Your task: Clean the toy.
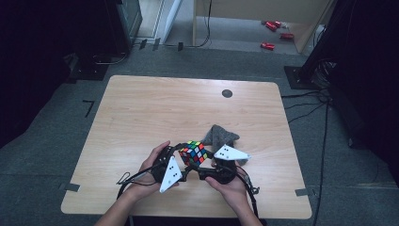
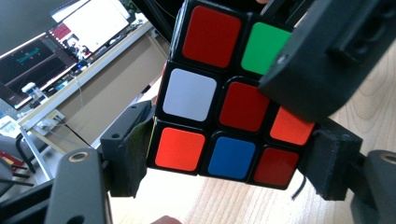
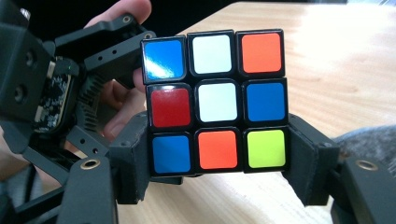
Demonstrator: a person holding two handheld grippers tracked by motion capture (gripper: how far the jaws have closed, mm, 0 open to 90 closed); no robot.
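Gripping from both sides, the left gripper [image 1: 181,155] and right gripper [image 1: 209,162] pinch the cube [image 1: 193,153]. Each pair of jaws clamps the bottom layer, holding the cube above the table [image 1: 141,108].

My left claw [image 1: 181,155] closed on the colourful cube [image 1: 194,152] from its left, my right claw [image 1: 210,162] gripping the cube from its right, cube lifted between them over the desk [image 1: 141,113], grey cloth [image 1: 220,136] just beyond my right claw.
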